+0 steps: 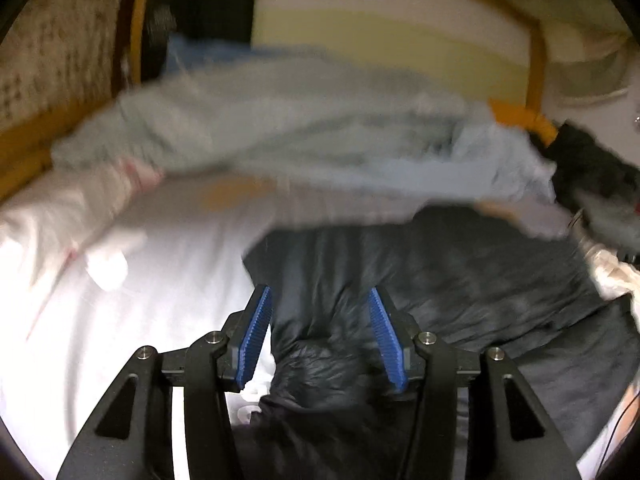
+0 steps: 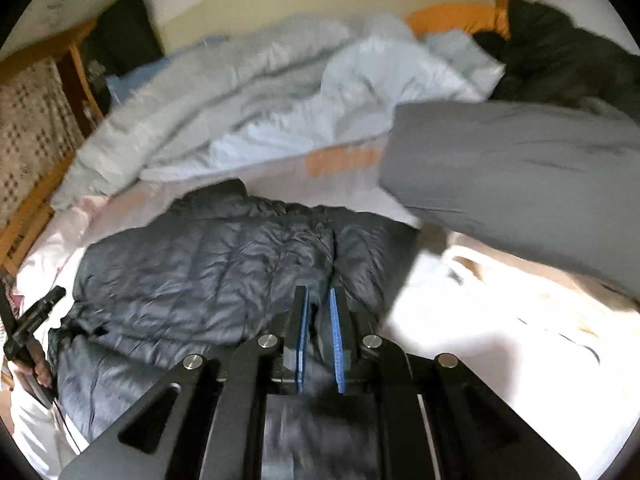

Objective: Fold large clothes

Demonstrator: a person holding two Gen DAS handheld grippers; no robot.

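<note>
A dark quilted puffer jacket (image 1: 460, 280) (image 2: 208, 264) lies spread on the white bed sheet (image 1: 120, 320). My left gripper (image 1: 319, 294) stands about half wide, its blue pads closed on a thick bunch of the jacket's edge. My right gripper (image 2: 319, 291) is nearly closed, pinching a thin fold of the same jacket near its middle seam. A person's hand (image 2: 38, 364) holding the other gripper shows at the far left edge of the right wrist view, beside the jacket's edge.
A pale blue-grey quilt (image 1: 280, 120) (image 2: 224, 112) is heaped across the back of the bed. A grey garment (image 2: 520, 180) lies at the right, with dark clothes (image 2: 560, 48) (image 1: 592, 168) behind it. An orange wooden frame (image 1: 536, 60) rims the bed.
</note>
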